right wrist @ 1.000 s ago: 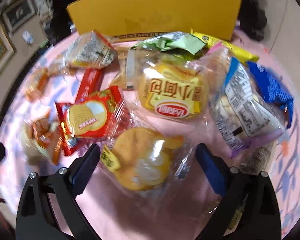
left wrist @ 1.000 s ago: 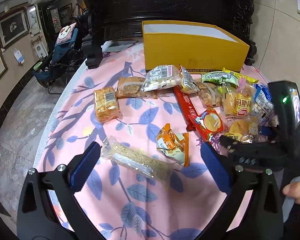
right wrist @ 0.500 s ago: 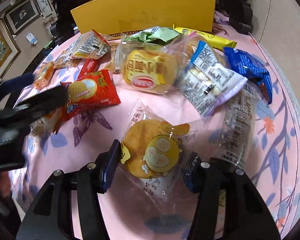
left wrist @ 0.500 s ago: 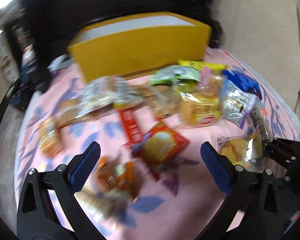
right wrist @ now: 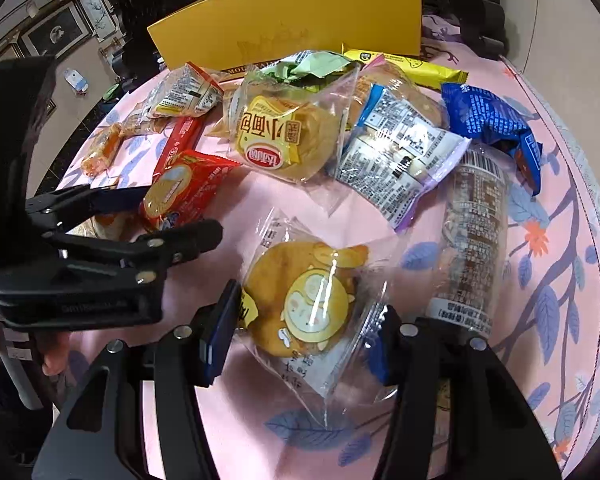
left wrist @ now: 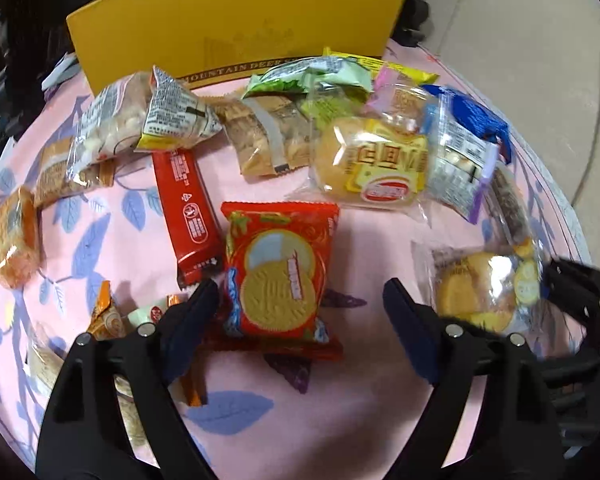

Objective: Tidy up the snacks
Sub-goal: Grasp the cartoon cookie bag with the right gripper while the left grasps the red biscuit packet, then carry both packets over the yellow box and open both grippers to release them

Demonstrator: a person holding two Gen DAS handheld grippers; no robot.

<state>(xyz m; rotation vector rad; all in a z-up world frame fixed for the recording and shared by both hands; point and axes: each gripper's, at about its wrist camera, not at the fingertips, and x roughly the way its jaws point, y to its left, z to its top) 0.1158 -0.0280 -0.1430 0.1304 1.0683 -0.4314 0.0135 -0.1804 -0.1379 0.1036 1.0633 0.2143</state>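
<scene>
Many wrapped snacks lie on a pink floral tablecloth (left wrist: 340,408) in front of a yellow box (left wrist: 236,28). My left gripper (left wrist: 300,312) is open, its fingers on either side of a red biscuit pack (left wrist: 278,280). My right gripper (right wrist: 300,328) is shut on a clear-wrapped round yellow cake (right wrist: 304,300), which also shows at the right of the left wrist view (left wrist: 484,288). The left gripper also shows in the right wrist view (right wrist: 176,216), around the red biscuit pack (right wrist: 180,188).
A red bar (left wrist: 188,208), a yellow bun pack (left wrist: 376,168), a white and purple pack (right wrist: 396,164), a blue pack (right wrist: 492,120), a brown bar (right wrist: 472,240) and several others crowd the cloth. The table edge (right wrist: 596,248) curves on the right.
My left gripper swung right and down over the red biscuit pack. My right gripper closed on the round yellow cake and has lifted it slightly.
</scene>
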